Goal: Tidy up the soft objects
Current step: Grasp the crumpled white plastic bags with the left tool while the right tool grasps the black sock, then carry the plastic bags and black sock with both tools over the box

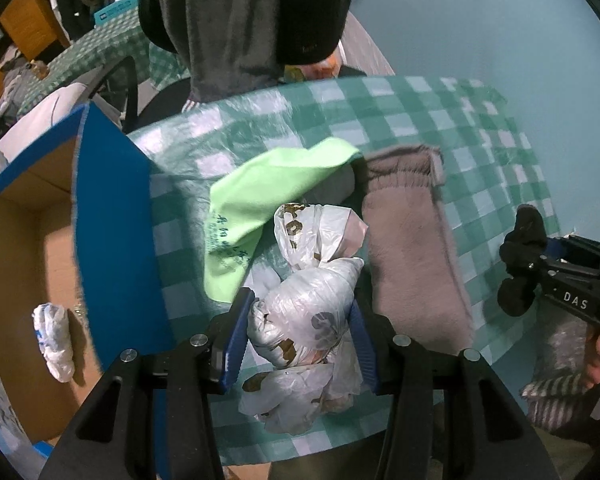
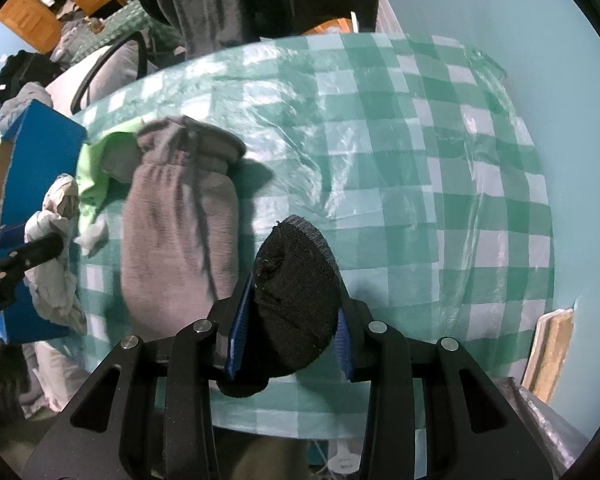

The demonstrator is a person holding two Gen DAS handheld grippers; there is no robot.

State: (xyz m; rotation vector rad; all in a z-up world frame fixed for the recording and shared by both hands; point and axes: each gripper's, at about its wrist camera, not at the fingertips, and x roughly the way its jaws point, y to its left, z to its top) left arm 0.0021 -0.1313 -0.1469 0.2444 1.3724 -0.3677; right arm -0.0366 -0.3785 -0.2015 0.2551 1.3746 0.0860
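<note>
My left gripper (image 1: 302,316) is shut on a crumpled white plastic bag (image 1: 312,312) with brown print, held above the green checked tablecloth (image 1: 420,120). Behind it lie a light green cloth (image 1: 256,200) and a grey fleece garment (image 1: 412,248). My right gripper (image 2: 294,320) is shut on a rolled black sock (image 2: 296,284), lifted off the cloth. In the left wrist view the right gripper (image 1: 520,264) shows at the right edge with the black sock (image 1: 522,240) in it. The right wrist view shows the grey garment (image 2: 180,232) at left and the bag (image 2: 56,240) in the left gripper.
An open cardboard box (image 1: 112,216) with blue outer walls stands left of the table; a small white bundle (image 1: 54,340) lies inside it. A person in dark grey clothing (image 1: 244,20) stands behind the table. A striped grey cloth (image 1: 560,380) hangs at right. The teal floor (image 2: 580,80) surrounds the table.
</note>
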